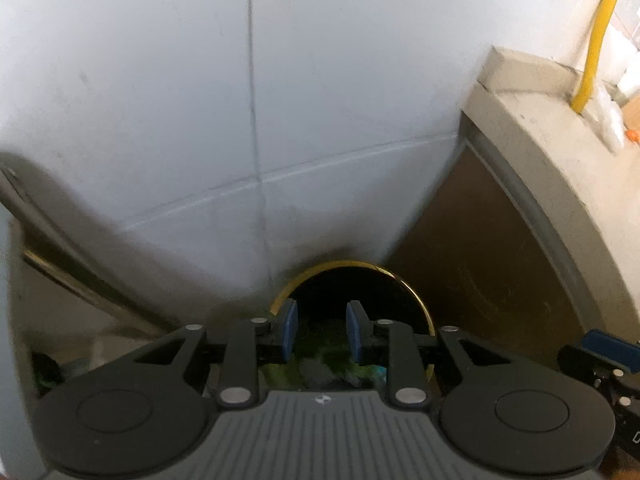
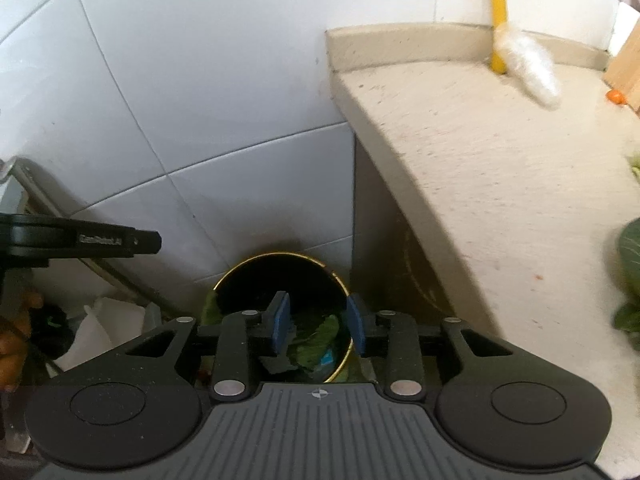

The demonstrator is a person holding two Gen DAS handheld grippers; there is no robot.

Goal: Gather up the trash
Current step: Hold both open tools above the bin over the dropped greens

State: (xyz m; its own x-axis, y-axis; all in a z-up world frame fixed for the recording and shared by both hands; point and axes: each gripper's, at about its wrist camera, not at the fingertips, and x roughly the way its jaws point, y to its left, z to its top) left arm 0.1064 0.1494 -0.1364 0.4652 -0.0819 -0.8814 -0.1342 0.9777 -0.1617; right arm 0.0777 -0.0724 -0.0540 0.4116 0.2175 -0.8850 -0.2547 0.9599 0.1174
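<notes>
Noting the bin (image 2: 280, 255), black with a gold rim, standing on the floor in the corner between the tiled wall (image 2: 200, 80) and the side of the counter cabinet (image 1: 480, 260). Seeing green leaf scraps (image 2: 320, 336) and a bit of blue wrapper lying inside it, so judging part of the collecting as done.

Finding the right gripper (image 2: 318, 324) hanging above the bin mouth, jaws parted, nothing between the pads. Finding the left gripper (image 1: 322, 330) likewise over the bin, jaws narrowly parted and gripping nothing, with only bin contents showing through the gap.

Judging the task as unfinished: observing more green leaves (image 2: 630, 256) at the right edge of the countertop (image 2: 480, 160), plus a small orange scrap (image 2: 616, 96) near a wooden board (image 2: 624, 68). Being unable to tell whether the clear plastic bundle (image 2: 528, 68) beside the yellow pipe (image 2: 498, 20) counts as trash.

Recording further items on the floor left of the bin: a white folded sheet or bag (image 2: 104, 328) and dark clutter, too blurred for identifying.

Flagging obstructions: the counter edge overhanging close beside the bin, and both grippers crowding the same narrow opening, risking a knock between them on the next reach.
</notes>
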